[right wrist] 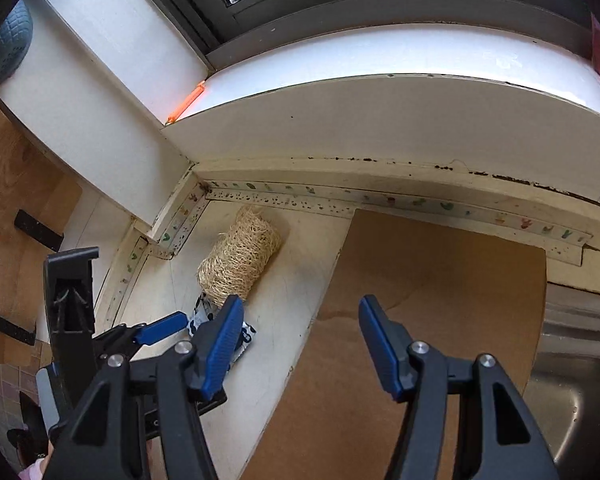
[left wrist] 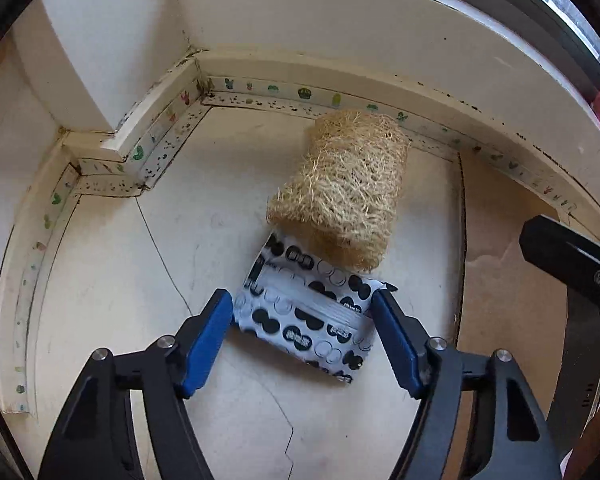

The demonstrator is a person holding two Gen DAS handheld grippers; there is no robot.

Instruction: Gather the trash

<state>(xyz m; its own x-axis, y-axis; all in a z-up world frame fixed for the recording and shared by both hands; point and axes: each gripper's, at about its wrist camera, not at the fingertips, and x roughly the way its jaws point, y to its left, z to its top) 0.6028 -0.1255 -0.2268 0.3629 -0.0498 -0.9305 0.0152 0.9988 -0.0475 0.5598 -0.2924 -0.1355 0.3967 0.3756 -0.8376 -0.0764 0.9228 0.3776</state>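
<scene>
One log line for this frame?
left gripper: closing on dotted wrapper | loofah: overlaps wrapper | right gripper: open, empty, above cardboard

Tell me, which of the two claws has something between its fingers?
The left gripper: a black-and-white dotted wrapper sits between its fingers. The right gripper has nothing between its.

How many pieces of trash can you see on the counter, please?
1: a black-and-white wrapper between the left gripper fingers, partly under the loofah. More may be hidden beneath it.
</scene>
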